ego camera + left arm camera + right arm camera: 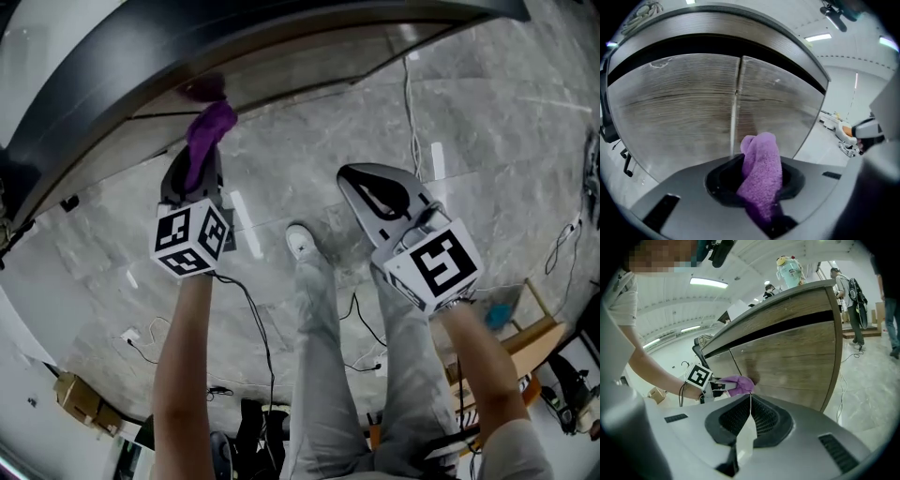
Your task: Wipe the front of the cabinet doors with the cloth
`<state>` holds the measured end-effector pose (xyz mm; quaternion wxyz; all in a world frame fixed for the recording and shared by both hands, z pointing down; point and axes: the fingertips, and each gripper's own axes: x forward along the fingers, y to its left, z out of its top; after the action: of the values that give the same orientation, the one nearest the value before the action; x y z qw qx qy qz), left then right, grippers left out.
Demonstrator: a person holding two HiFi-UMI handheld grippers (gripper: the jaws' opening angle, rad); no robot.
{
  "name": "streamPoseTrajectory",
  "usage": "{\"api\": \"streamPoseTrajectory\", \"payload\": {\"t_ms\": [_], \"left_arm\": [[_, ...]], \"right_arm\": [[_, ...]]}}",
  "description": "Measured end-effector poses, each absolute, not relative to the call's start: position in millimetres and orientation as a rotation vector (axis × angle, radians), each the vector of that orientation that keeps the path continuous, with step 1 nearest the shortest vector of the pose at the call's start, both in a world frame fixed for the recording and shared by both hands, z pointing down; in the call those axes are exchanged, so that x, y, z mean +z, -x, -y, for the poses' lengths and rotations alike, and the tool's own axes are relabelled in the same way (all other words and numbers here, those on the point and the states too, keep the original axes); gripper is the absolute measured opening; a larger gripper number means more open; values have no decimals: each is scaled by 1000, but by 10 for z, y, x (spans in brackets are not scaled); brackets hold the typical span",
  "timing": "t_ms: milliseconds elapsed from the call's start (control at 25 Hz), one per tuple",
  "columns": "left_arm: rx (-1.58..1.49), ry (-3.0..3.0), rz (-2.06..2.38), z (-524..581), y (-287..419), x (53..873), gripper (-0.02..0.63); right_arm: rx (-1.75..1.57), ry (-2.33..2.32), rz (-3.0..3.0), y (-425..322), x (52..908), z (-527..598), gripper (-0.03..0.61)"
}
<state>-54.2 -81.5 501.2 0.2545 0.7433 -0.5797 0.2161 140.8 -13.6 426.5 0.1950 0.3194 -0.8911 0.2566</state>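
Cloth (pixel 764 159) in L gripper (pixel 757 190) jaws, prob. on cabinet door (pixel 684 103); R gripper (pixel 749 420) jaws together, empty.

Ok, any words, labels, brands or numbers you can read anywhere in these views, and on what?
No readable text in any view.
Left marker cube, right marker cube: black-and-white square patterns only, no letters or digits.
Teal container on the countertop: any print is too small to read.
Cabinet doors, cloth: no print.
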Motion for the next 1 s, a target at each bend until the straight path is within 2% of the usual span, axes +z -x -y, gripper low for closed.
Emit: {"api": "streamPoseTrajectory", "payload": {"t_ms": [160,400,520,760,1000], "left_arm": [[618,-2113,1451,682,-139,5139,103],[614,-2207,1254,773,-1554,5409,103],[606,-2193,1208,904,-1988,5586,103],[628,-2198,1201,1301,-2358,5927,103],[625,-2096,1268,1582,-2162,6187,103]], "right_arm": [[725,-904,2474,-1721,4293,120,28],[728,-941,2408,-2579,4439,53,28],[759,-1000,2377,-2936,4536,-7,28],[822,-1141,2316,-3427,4817,-132,28],[845,-1198,2254,-3473,5025,-167,28]]}}
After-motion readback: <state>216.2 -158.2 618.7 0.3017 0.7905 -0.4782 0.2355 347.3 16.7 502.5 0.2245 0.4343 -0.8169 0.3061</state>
